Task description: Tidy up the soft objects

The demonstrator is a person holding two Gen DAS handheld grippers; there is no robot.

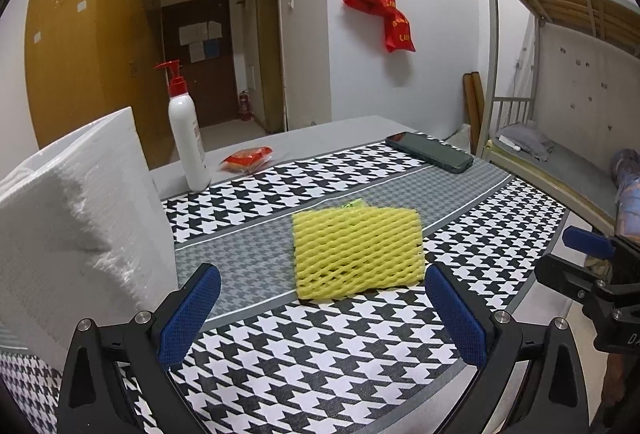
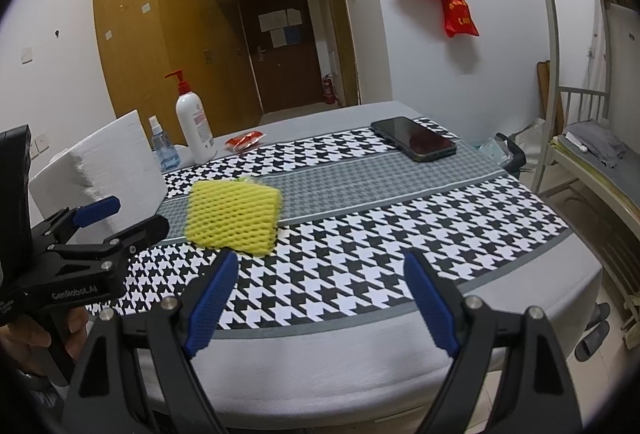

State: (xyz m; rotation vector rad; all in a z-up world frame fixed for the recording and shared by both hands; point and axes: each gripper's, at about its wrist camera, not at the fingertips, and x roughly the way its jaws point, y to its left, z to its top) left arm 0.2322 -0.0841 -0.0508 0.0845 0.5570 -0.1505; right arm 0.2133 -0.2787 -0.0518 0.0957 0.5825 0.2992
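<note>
Your left gripper (image 1: 322, 298): jaws spread wide, nothing between the blue pads (image 1: 188, 318), held low over the houndstooth cloth (image 1: 320, 354). The yellow foam net (image 1: 357, 253) lies flat on the cloth just ahead of the fingertips, a little right of centre, untouched. A scrap of green shows at its far edge; what it is cannot be told.

Your right gripper (image 2: 320, 298): jaws also wide, empty, poised over the near edge of the table (image 2: 360, 366). From here the net sits ahead and left of the left fingertip, apart from it.

White foam block (image 1: 72, 234) stands at the left of the cloth, close beside your left gripper. Behind it, a white pump bottle with red top (image 1: 186, 138), upright, and a small clear spray bottle (image 2: 162, 146) next to it. Red snack packet (image 1: 248, 158) lies on the grey surface beyond the bottle. Dark phone (image 1: 430, 152) lies face up at the far right of the cloth, well apart from the net.

Red bags (image 1: 378, 6) hang on the wall. Metal bunk bed (image 1: 560, 74) at right.
</note>
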